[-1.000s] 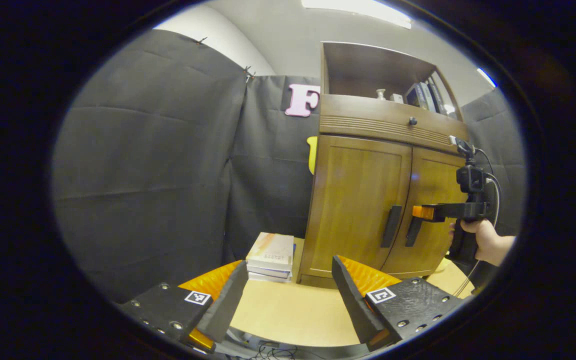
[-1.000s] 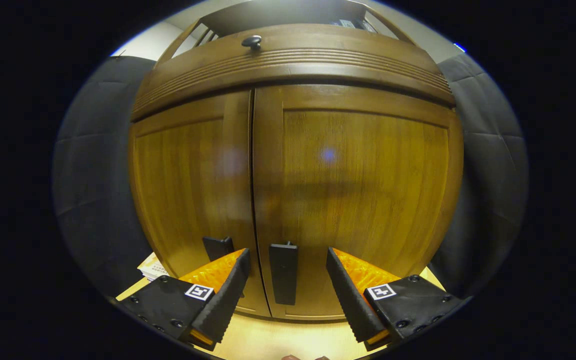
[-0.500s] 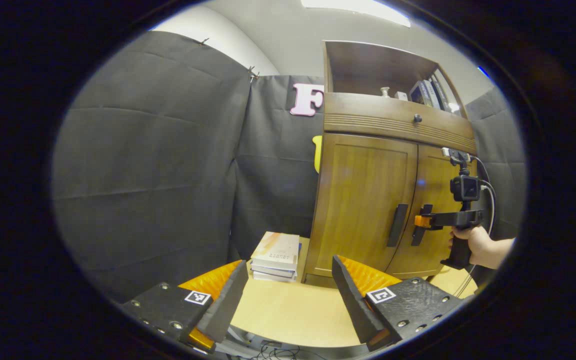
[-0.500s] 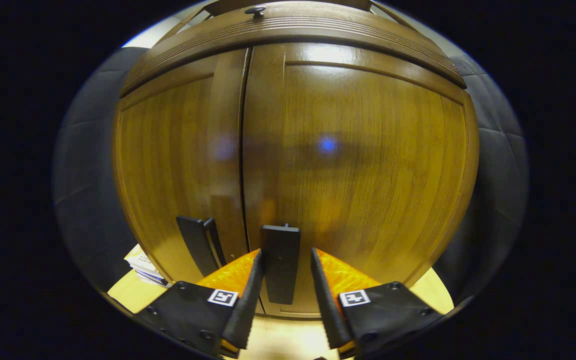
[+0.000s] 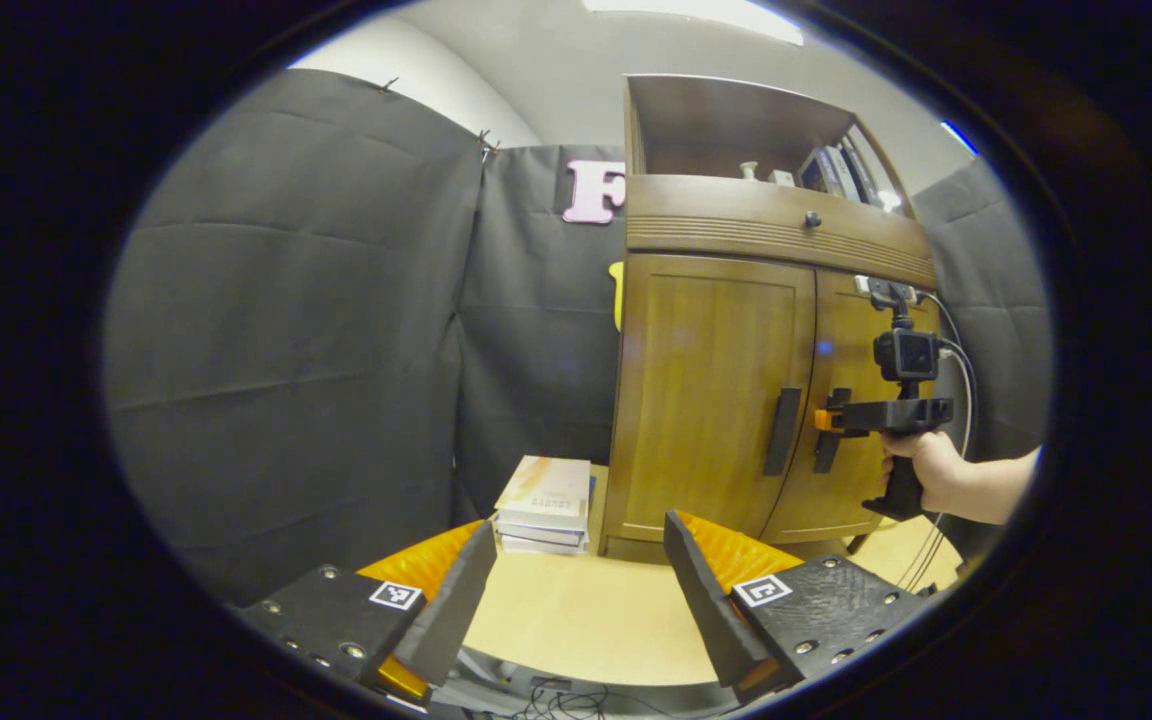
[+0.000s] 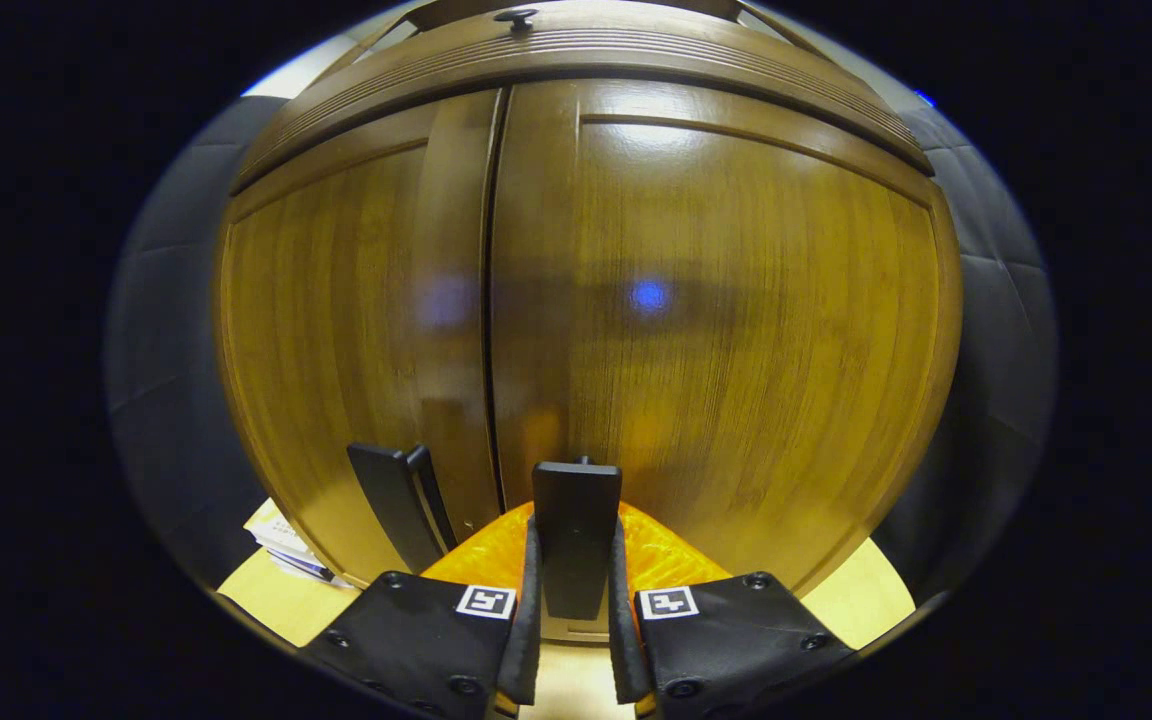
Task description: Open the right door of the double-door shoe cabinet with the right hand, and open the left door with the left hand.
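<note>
At lower centre of the right gripper view, the right gripper (image 6: 573, 610) has closed since half a second ago, both fingers clamping the flat black handle (image 6: 575, 535) of the brown wooden cabinet's right door (image 6: 726, 330); both doors remain shut. The left gripper (image 5: 576, 590) waits open above the pale surface (image 5: 576, 620).

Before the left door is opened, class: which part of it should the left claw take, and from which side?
Take the left handle, a dark upright bar at the left door's inner edge. Come straight at the door front, fingers either side of the bar, as the right claw does on the right handle. The left claw is open, well back.
</note>
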`<state>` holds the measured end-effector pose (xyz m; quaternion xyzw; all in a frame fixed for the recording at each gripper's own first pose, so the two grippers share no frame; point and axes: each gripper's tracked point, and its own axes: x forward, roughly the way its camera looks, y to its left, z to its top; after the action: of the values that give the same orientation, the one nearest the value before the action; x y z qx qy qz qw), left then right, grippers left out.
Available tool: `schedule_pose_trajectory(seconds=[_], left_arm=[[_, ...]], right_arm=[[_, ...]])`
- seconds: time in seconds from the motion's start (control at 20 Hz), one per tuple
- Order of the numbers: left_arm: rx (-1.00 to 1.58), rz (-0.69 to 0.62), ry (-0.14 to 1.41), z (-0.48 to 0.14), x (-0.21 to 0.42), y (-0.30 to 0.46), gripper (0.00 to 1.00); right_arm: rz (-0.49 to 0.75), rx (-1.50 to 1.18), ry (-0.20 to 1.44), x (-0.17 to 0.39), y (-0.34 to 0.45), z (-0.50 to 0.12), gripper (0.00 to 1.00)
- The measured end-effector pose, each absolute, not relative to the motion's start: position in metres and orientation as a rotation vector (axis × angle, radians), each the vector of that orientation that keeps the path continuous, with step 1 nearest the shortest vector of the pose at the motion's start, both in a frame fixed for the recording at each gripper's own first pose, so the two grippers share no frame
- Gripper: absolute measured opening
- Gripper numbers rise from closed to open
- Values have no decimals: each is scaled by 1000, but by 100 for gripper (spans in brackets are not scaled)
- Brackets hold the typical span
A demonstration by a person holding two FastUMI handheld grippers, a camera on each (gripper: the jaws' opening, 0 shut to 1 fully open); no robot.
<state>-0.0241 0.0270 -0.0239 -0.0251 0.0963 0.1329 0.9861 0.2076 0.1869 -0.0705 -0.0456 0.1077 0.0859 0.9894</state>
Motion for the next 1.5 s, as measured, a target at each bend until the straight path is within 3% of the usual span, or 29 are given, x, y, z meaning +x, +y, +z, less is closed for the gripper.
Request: schedule_pose_trajectory(seconds=[0.05,0.25,1.1,1.5], left_arm=[[-53,267,193,-23,-24,28,99],[-75,261,185,-21,-24,27,99],[-112,86,144,-16,-11,16,99],[-127,159,119,-15,3,14,98]], right_arm=[[183,-98,215,209,187,-72,24],[209,-105,220,201,185,-71,23],[332,-126,230,119,150,-73,23],[458,-137,243,84,123,-74,25]])
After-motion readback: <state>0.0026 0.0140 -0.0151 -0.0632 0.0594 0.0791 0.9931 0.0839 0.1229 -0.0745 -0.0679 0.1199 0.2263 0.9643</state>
